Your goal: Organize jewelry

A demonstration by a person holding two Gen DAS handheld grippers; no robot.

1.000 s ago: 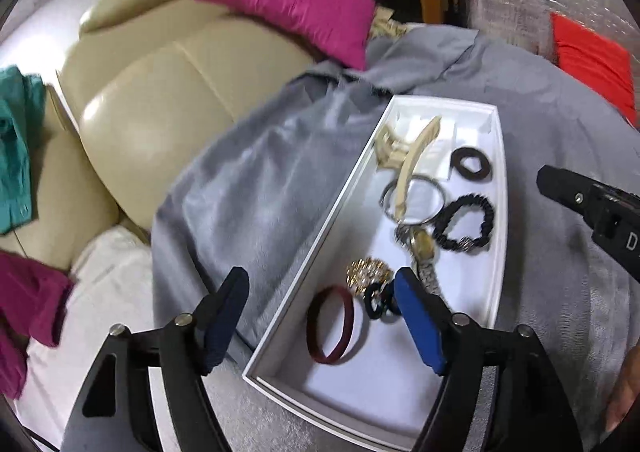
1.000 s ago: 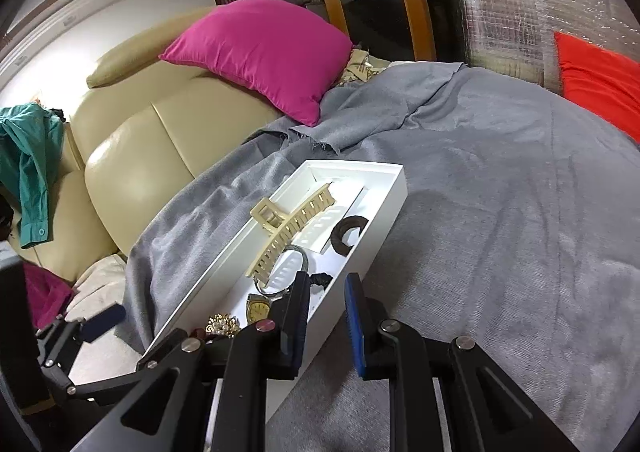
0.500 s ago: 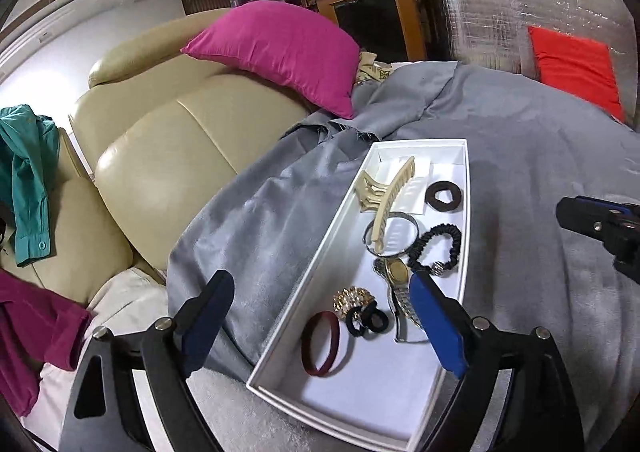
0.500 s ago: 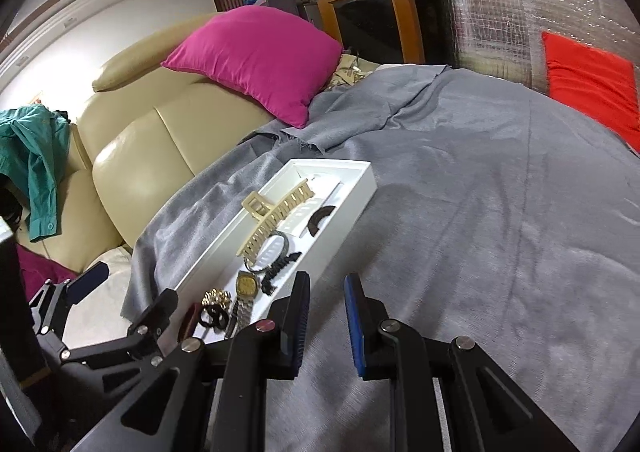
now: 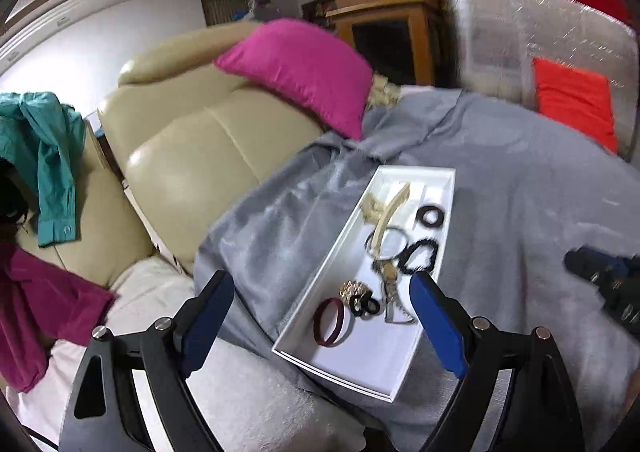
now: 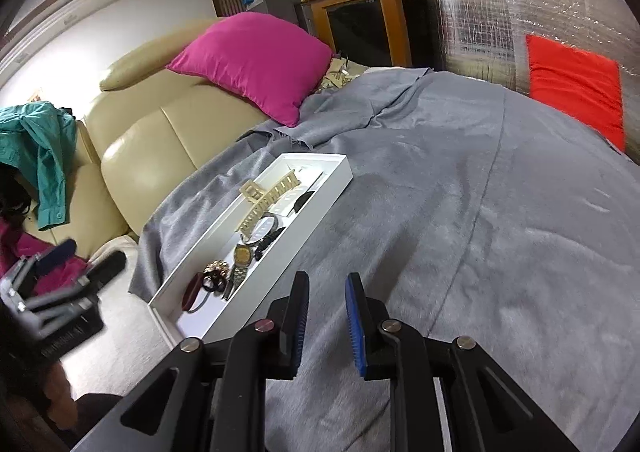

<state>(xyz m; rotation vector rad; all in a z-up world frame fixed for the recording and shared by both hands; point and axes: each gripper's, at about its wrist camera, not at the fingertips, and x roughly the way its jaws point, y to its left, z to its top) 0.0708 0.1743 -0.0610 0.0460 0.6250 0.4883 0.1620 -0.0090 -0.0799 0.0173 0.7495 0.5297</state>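
Observation:
A white tray (image 5: 448,236) lies on a grey blanket (image 5: 520,188) and holds several pieces: a cream hair claw (image 5: 386,204), a brown scrunchie (image 5: 430,217), a black bead bracelet (image 5: 418,255), a silver bangle (image 5: 390,242), a gold watch (image 5: 390,280), a gold brooch (image 5: 352,288) and a maroon bangle (image 5: 330,322). My left gripper (image 5: 320,316) is wide open and empty, above the tray's near end. My right gripper (image 6: 328,312) is nearly closed and empty, over the blanket right of the tray (image 6: 320,204). The watch (image 6: 242,256) and claw (image 6: 266,200) show there too.
A beige sofa (image 5: 188,148) with a magenta cushion (image 5: 300,68) stands behind. A teal shirt (image 5: 44,156) hangs at left. A red cushion (image 6: 576,84) leans on a silver foil panel (image 6: 480,12) at the back right. A wooden cabinet (image 6: 360,20) stands behind.
Both grippers have pulled back and up from the tray, which now looks smaller and farther. The left jaws stay wide open, the right jaws stay narrow.

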